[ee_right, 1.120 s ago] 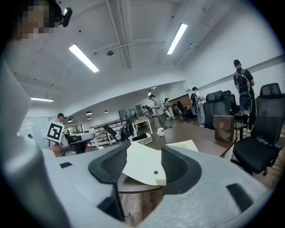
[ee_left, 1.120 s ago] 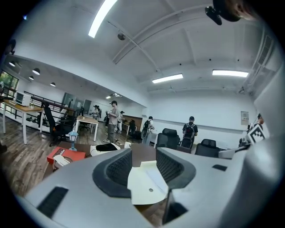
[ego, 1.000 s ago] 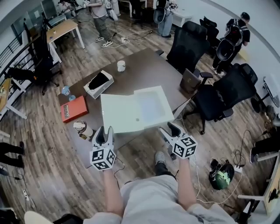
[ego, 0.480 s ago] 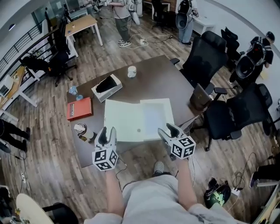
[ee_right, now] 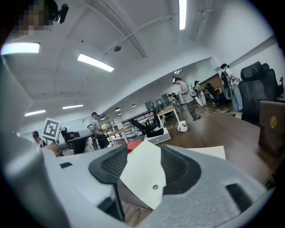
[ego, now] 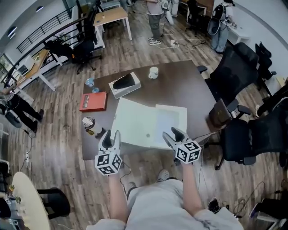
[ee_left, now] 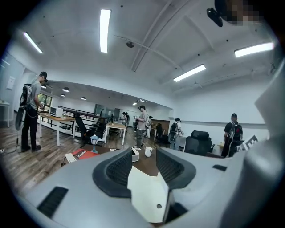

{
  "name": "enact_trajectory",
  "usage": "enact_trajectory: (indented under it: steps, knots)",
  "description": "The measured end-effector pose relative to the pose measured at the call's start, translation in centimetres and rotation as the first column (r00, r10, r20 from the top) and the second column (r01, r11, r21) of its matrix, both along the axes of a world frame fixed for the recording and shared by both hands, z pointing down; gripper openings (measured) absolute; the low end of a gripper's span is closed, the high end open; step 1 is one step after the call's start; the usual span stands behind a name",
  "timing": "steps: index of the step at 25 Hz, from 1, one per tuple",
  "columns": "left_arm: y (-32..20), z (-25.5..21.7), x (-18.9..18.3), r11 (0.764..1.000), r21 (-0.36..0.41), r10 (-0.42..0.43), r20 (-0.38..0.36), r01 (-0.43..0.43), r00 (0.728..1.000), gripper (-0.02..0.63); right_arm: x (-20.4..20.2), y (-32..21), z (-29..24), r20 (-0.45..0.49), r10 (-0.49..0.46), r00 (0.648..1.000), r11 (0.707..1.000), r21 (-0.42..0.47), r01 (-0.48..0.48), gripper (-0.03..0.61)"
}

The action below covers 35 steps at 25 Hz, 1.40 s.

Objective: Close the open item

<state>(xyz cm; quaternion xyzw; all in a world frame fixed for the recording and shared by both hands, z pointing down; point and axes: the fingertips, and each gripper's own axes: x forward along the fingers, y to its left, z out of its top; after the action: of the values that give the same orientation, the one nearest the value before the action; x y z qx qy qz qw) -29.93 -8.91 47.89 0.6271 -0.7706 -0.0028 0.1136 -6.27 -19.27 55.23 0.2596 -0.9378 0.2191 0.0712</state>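
- The box (ego: 153,126) lay open and flat at the near edge of the counter (ego: 180,87), directly ahead of both tools.
- Its long axis ran left to right across the counter, slightly skewed to the near edge. The inside faced up.
- The lid (ego: 134,120) was spread to the left and the tray (ego: 172,120) sat to the right. A dark dot (ego: 147,134) marked the lid near its front edge.
- The left tool (ego: 110,135) hung at the lid's near-left corner. Its jaws stood apart with the lid showing in the gap, and nothing was gripped.
- The right tool (ego: 172,133) hung at the box's near edge, about where lid and tray meet. Its jaws also stood apart on either side of the lid's corner, not pressing on it.
- Open room: the far-right part of the counter was bare. Behind the box, the space up to the mug (ego: 154,72) was free.
- Black chairs (ego: 234,72) hemmed in the right edge of the counter. Wood floor (ego: 63,161) lay open on the left and near sides.
- The clutter sat along the left and far-left parts of the counter, apart from the box.
- Count: one box, one red book (ego: 93,101), one small carton (ego: 124,84), one mug, one jar (ego: 88,123), two tools.
- One person (ego: 155,13) stood beyond the far edge.
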Motion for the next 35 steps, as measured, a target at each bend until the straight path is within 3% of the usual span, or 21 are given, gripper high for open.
enact_trajectory:
  steps: [3,8,15,21,30,35]
  knots:
    - [0.1,0.8,1.5,1.0,0.011,-0.019,-0.029,0.02,0.999,0.158,0.2,-0.2,0.8,0.039,-0.022,0.999,1.0,-0.019,0.023,0.238]
    - [1.3,3.1,2.5,0.998,-0.052,-0.046,-0.026,0.045,0.999,0.158,1.4,-1.0,3.5,0.029,0.009,1.0,0.997,-0.076,-0.006,0.236]
    - [3.1,5.6,0.8,0.988,-0.111,-0.114,-0.044,0.109,0.992,0.158,2.9,-1.1,6.2,-0.02,0.051,0.998,0.993,-0.102,-0.053,0.235]
    - [1.5,7.2,-1.3,0.985,-0.127,-0.126,-0.057,0.118,0.99,0.158,4.8,-2.5,6.6,-0.067,0.158,0.985,0.984,-0.07,-0.162,0.224]
    - [0.1,11.4,-4.1,0.978,-0.201,-0.069,-0.043,0.059,0.997,0.158,3.0,-1.5,7.8,-0.146,0.135,0.98,0.988,-0.051,-0.143,0.224]
    - [0.6,15.1,-7.9,0.963,-0.252,-0.116,-0.07,0.095,0.991,0.158,1.0,-0.6,8.6,-0.185,0.081,0.979,0.995,-0.044,-0.09,0.225]
